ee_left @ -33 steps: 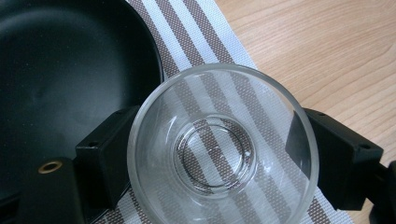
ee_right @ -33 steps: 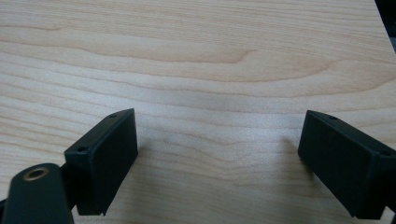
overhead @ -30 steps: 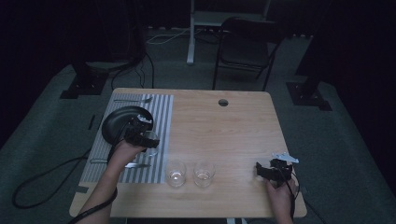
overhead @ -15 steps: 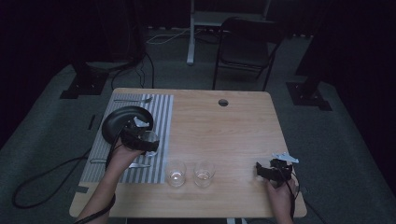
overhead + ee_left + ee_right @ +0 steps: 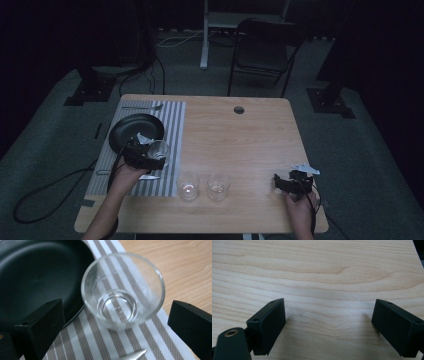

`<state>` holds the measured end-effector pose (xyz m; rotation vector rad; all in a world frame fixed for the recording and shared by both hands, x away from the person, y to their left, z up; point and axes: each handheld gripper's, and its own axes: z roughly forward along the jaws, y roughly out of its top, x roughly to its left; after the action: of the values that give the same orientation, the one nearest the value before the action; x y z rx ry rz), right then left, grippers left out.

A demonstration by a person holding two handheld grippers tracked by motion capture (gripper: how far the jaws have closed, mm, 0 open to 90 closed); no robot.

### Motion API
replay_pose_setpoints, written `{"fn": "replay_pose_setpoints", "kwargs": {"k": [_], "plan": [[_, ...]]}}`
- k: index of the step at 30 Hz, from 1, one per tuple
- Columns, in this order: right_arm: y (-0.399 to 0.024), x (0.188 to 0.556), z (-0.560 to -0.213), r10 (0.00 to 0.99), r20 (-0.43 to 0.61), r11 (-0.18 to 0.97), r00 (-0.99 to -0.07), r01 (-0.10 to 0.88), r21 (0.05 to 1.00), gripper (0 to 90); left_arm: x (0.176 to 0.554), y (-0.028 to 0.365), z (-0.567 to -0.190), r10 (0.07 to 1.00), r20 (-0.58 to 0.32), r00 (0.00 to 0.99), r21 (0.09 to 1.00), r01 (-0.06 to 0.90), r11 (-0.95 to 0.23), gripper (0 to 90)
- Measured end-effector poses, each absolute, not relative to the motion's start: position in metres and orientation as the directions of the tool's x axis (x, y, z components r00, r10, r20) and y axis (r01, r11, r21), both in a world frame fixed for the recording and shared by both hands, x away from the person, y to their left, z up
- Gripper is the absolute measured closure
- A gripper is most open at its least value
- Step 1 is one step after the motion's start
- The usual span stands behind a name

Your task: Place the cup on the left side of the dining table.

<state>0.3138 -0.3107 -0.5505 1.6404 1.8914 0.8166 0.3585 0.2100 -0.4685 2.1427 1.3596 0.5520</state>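
The left gripper [image 5: 150, 157] stands over the striped placemat [image 5: 175, 125] at the left of the bench [image 5: 260, 145], its fingers [image 5: 40, 325] spread wide with the small clear glass [image 5: 122, 290] between them and a gap on both sides; the jaws have just been opening, so nothing is gripped. The glass stands upright on the mat, just right of the black plate [image 5: 131, 131] and close against its rim, with a knife tip [image 5: 132, 355] lying on the mat nearer the person. This looks like the placing of a glass at a table setting, with the release already made. To finish it well, the hand should draw straight back along the line of the fingers and a little upward, keeping them wide, so that neither pad clips the glass wall and tips it toward the plate or drags the mat. Two more glasses [image 5: 188, 185] [image 5: 218, 184] wait near the front edge, just right of the mat. The right gripper [image 5: 292, 182] rests on bare wood at the near right, its fingers [image 5: 268, 322] wide and empty.
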Motion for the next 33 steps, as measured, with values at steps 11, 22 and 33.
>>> {"fn": "replay_pose_setpoints", "kwargs": {"k": [11, 22, 33], "plan": [[-0.311, 0.314, -0.551, 0.989, 0.012, 0.093, -0.147, 0.687, 0.72, 11.4, 0.336, 0.229, -0.477, 0.927, 0.043, 0.374, 0.648, 0.695, -0.31, 1.3], [-0.311, 0.314, -0.551, 0.989, 0.012, 0.093, -0.147, 0.687, 0.721, 11.4, 0.315, 0.251, -0.487, 0.942, 0.037, 0.333, 0.647, 0.711, -0.277, 1.3], [-0.311, 0.314, -0.55, 0.989, 0.013, 0.092, -0.146, 0.688, 0.72, 11.4, 0.296, 0.275, -0.504, 0.964, 0.033, 0.265, 0.643, 0.733, -0.223, 1.3]]}}
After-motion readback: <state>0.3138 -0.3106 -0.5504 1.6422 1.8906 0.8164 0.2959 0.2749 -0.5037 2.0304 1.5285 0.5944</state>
